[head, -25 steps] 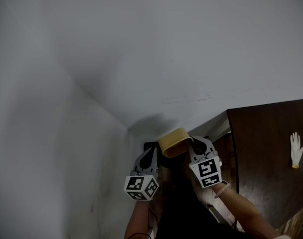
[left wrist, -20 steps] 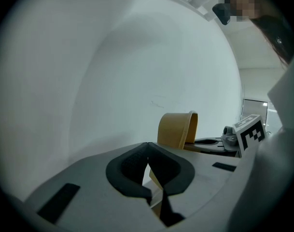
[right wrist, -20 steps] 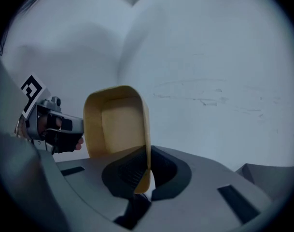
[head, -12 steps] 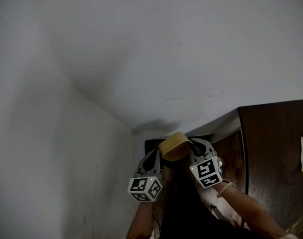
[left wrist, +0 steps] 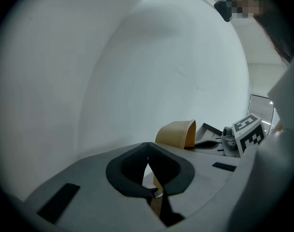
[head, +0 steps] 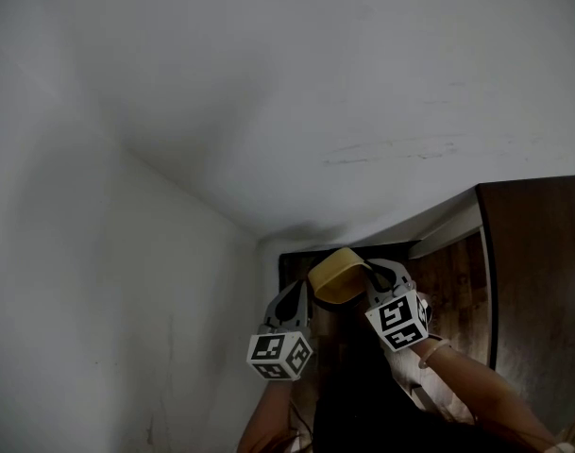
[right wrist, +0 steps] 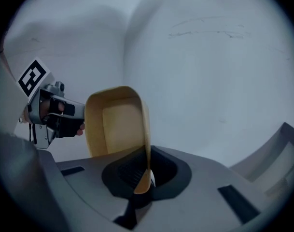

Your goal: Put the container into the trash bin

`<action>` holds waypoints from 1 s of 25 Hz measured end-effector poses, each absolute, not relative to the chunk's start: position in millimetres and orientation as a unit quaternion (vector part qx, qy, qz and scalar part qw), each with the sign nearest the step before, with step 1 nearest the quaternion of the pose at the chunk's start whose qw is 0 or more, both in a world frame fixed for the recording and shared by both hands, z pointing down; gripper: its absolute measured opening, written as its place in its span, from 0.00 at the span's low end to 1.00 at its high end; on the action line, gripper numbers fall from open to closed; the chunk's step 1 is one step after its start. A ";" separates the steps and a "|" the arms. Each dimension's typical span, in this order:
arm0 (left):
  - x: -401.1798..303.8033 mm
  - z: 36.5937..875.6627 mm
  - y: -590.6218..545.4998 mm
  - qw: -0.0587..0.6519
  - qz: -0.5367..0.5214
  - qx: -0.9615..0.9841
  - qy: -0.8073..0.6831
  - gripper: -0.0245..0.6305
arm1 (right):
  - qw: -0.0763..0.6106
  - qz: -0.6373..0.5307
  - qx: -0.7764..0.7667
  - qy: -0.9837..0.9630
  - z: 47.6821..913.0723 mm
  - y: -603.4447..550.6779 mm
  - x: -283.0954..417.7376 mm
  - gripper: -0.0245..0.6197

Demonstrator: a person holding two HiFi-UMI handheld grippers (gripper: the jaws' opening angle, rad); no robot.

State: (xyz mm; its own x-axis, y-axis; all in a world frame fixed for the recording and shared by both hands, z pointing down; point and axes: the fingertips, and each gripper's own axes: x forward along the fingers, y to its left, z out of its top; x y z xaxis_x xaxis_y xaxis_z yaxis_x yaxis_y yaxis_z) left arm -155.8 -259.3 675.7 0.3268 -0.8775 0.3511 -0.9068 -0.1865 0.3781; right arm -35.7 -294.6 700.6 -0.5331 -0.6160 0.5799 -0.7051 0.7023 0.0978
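A tan, open-topped container (head: pixel 336 276) hangs in the air near the room's corner. My right gripper (head: pixel 367 274) is shut on its rim; in the right gripper view the thin wall of the container (right wrist: pixel 119 124) runs down between the pads of this gripper (right wrist: pixel 146 170). My left gripper (head: pixel 301 295) sits just left of the container and apart from it, shut with its pads meeting and nothing held (left wrist: pixel 147 163). From there the container (left wrist: pixel 176 133) shows ahead to the right. A dark box-like rim (head: pixel 296 262), apparently the trash bin, lies just beyond both grippers.
Two white walls meet in a corner (head: pixel 257 242) right behind the dark rim. A dark brown wooden cabinet (head: pixel 542 281) stands at the right. The person's forearm (head: pixel 466 385) and dark clothing fill the bottom of the head view.
Both grippers have sunk together with the container, staying side by side. The wooden cabinet has slid right in the head view, and the white glove on it has left the picture.
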 end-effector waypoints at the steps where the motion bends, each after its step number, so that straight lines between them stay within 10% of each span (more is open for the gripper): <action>1: -157.9 682.5 -258.4 0.269 0.030 0.770 -0.579 0.07 | 0.302 0.077 0.377 -0.872 708.5 -293.5 -37.4 0.06; 25: -172.5 763.5 -261.4 0.297 0.050 0.762 -0.574 0.07 | 0.365 0.139 0.350 -0.852 845.6 -298.1 -58.5 0.10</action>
State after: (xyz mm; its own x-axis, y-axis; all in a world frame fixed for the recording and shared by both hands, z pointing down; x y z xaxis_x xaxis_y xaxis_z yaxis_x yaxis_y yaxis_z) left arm -172.5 -261.4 763.5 0.3368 -0.8444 0.4165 -0.9034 -0.1651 0.3956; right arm -58.5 -298.1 845.6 -0.4889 -0.4938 0.7191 -0.6969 0.7169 0.0184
